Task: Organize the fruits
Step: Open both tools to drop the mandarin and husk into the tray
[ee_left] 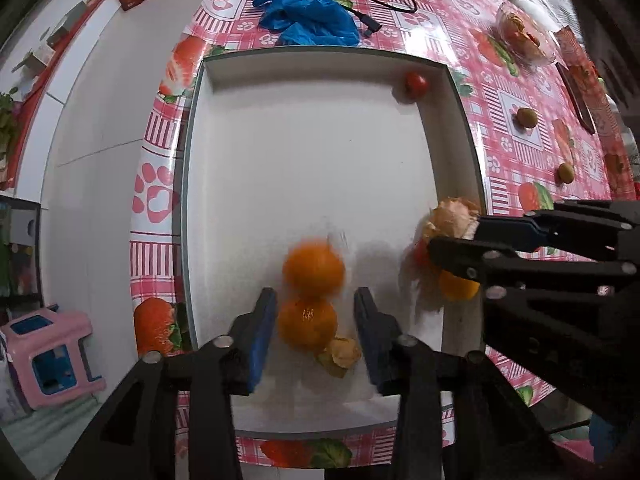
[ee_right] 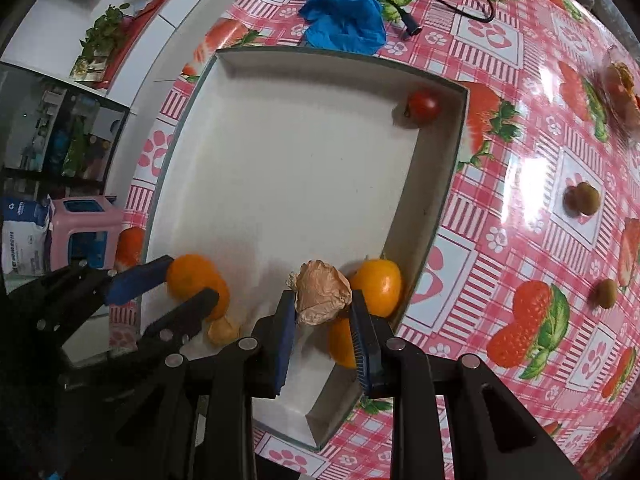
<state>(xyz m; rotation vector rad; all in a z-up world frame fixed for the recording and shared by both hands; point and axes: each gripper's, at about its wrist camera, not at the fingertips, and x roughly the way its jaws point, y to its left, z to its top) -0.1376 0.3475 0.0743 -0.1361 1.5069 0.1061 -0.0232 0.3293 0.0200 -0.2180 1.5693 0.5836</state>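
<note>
The white tray holds four oranges: two on its left side and two at its right wall. With them are two papery husked fruits and one red tomato. On the tablecloth lie two small green-brown fruits, one blue glove, and one clear bowl.

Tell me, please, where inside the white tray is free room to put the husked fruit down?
The tray floor is bare from the tomato down to the oranges. The near end is crowded with oranges, a husk fruit and both grippers.
</note>
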